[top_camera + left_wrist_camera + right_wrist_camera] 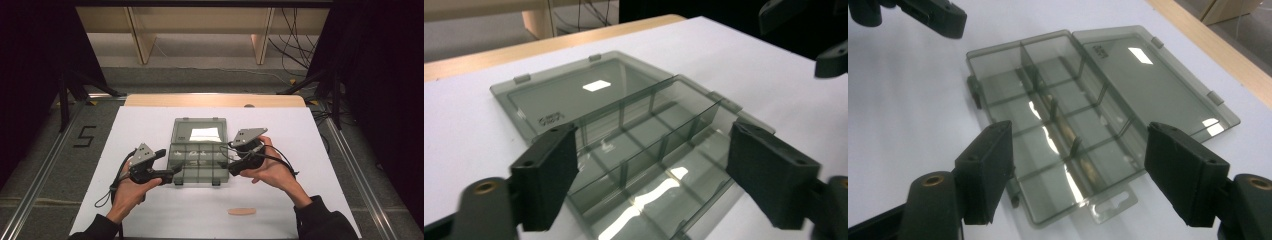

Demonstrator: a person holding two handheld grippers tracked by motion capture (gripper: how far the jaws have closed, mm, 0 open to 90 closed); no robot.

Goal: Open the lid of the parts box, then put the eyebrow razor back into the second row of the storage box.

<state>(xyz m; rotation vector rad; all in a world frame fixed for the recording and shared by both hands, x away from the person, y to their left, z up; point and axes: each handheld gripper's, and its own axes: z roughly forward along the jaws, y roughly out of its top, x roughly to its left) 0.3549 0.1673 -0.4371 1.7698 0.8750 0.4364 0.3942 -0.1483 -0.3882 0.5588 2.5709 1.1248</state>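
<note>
A smoky clear plastic compartment box (196, 162) lies open on the white table sheet (150, 125), its lid (198, 132) folded flat on the far side. My left gripper (167, 164) stands open at the box's left front corner. The right gripper (229, 157) stands open at its right edge. In the left gripper view the jaws of my left gripper (651, 137) stand wide apart over the divided tray (649, 155), with the lid (574, 95) beyond. In the right gripper view my right gripper (1080, 132) is spread over the tray (1048, 125), with the lid (1148, 80) to the right. Neither gripper holds anything.
A small tan oblong piece (242, 211) lies on the sheet near the front edge, right of centre. A wooden strip (215, 100) runs along the table's far edge. Cables trail on the floor (295, 45) behind it. Metal rails (350, 160) flank the table.
</note>
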